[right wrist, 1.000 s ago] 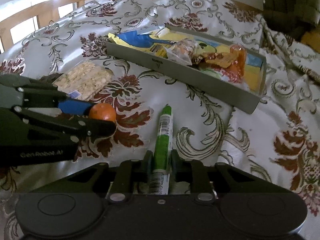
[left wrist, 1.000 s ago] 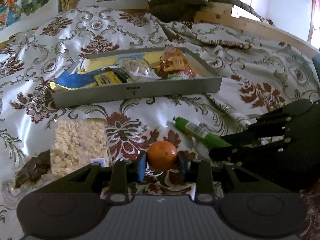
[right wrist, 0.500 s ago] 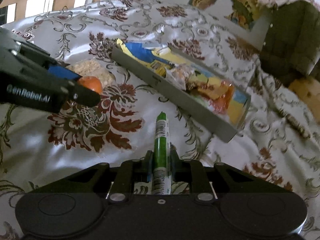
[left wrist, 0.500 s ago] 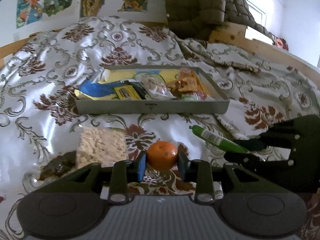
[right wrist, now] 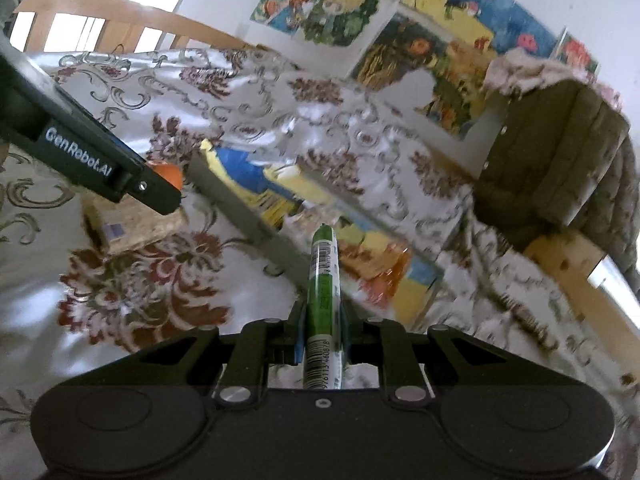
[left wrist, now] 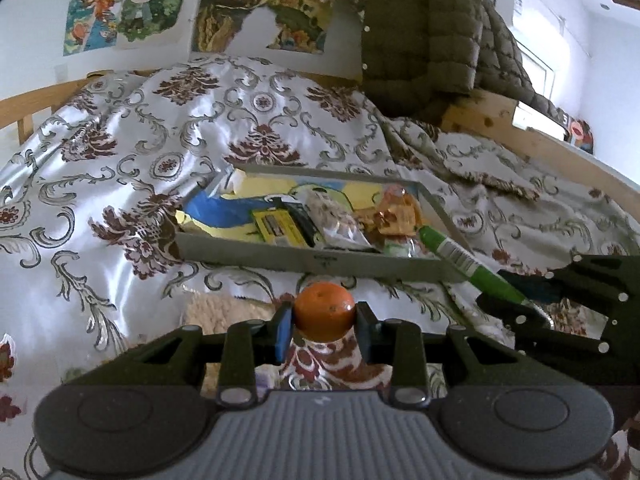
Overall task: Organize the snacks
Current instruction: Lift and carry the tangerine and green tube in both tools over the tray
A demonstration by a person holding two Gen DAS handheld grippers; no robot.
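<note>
Tray: a shallow grey tray (left wrist: 320,258) lies on the bed's patterned cover (left wrist: 120,168), ahead of both grippers; a small dark mark on its near wall is too small to read.
Tray contents: a blue and yellow packet (left wrist: 224,210) at the left end, a yellow packet with dark print (left wrist: 274,224), a clear bag of pale pieces (left wrist: 334,220) and an orange wrapper (left wrist: 394,212) toward the right end; more lies under these and cannot be told apart.
Left gripper: the left gripper (left wrist: 324,322) has its blue pads pressed on either side of an orange (left wrist: 324,312), held clear of the cover just short of the tray's near wall.
Right gripper: the right gripper (right wrist: 322,328) is clamped tight on a green tube (right wrist: 324,280), which points forward over the tray's right end.
Loose snack: a clear bag of pale puffed pieces (left wrist: 224,312) lies on the cover below and left of the left gripper, partly hidden by it.
Hard to make out: the right wrist view is blurred, so the tray's contents smear there.
Writing: "GenRobot.AI" on the left gripper's finger (right wrist: 80,156); the tube bears a barcode with digits cut off by the gripper.
Background: cartoon posters (left wrist: 128,4) on the wall, a dark quilted jacket (left wrist: 436,40) beyond the tray.
</note>
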